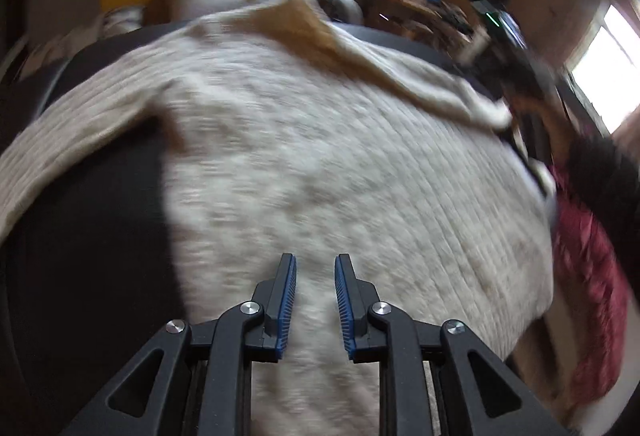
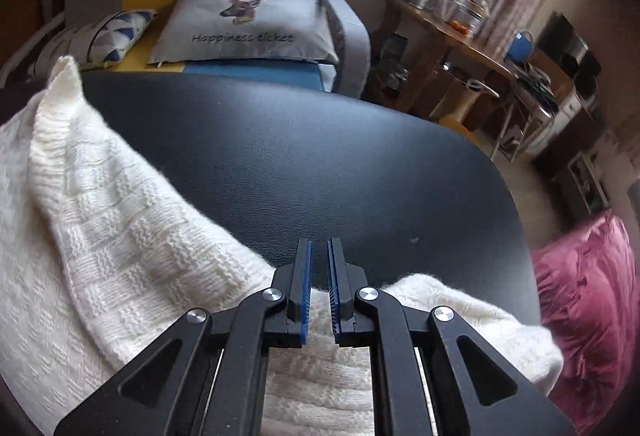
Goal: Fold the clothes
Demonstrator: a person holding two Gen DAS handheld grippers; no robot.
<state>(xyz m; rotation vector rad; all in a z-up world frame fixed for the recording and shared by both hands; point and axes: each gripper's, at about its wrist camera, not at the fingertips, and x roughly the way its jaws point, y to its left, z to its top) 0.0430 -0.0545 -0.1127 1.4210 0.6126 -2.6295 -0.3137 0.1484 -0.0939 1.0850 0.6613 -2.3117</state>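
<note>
A cream knit sweater (image 1: pixel 320 135) lies spread over a black padded table (image 1: pixel 100 236). My left gripper (image 1: pixel 316 260) is low over its near edge, shut on the sweater, with knit filling the narrow gap between the blue pads. The picture is blurred by motion. In the right wrist view the sweater (image 2: pixel 120 236) covers the table's (image 2: pixel 320 155) left and near side, and one part stands up in a peak at the far left. My right gripper (image 2: pixel 319 244) is shut on the sweater's near edge, with fabric pinched low between its pads and its tips over bare table.
A pink-red cloth (image 2: pixel 580 296) lies off the table's right edge, also seen as red cloth (image 1: pixel 588 276) beside a dark sleeve (image 1: pixel 600 175). A sofa with a printed cushion (image 2: pixel 248 23) stands behind the table. A wooden side table with jars (image 2: pixel 452 19) is at the right.
</note>
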